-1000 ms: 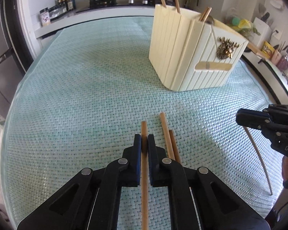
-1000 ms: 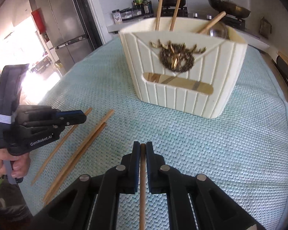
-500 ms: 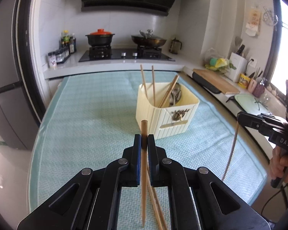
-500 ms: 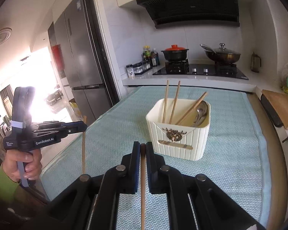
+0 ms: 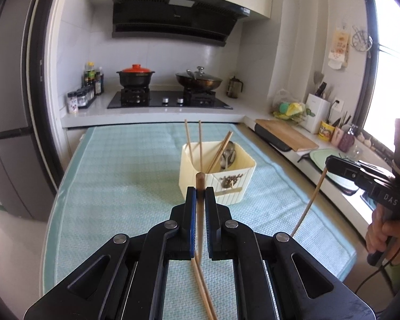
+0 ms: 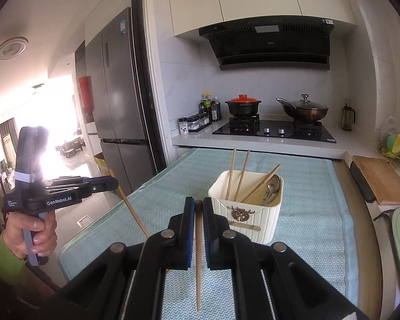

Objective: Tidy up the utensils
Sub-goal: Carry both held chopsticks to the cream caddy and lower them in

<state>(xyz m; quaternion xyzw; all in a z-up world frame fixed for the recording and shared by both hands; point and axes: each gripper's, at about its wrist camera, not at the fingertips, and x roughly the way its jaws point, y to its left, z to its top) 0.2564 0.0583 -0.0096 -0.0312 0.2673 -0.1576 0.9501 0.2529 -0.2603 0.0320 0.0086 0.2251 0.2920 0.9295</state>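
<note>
A cream utensil holder point(image 5: 217, 176) stands on the teal mat point(image 5: 114, 186), holding 3 chopsticks and spoons. 2 loose chopsticks point(image 5: 204, 288) lie on the mat (partly hidden). The left gripper point(image 5: 199, 192) pinches 1 chopstick point(image 5: 200, 213); the right gripper point(image 6: 198, 205) clamps another chopstick point(image 6: 198, 253), both above the mat.

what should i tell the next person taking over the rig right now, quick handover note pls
Left gripper: shut on one chopstick, lifted off the mat.
Right gripper: shut on another chopstick, also in the air.
Holder: cream caddy on the teal mat, upright, ahead of both grippers. It already holds four chopsticks and some spoons.
Two more chopsticks lie on the mat below the left gripper.
Left to do: drop both held chopsticks into the holder, then pick up the pair on the mat.
</note>
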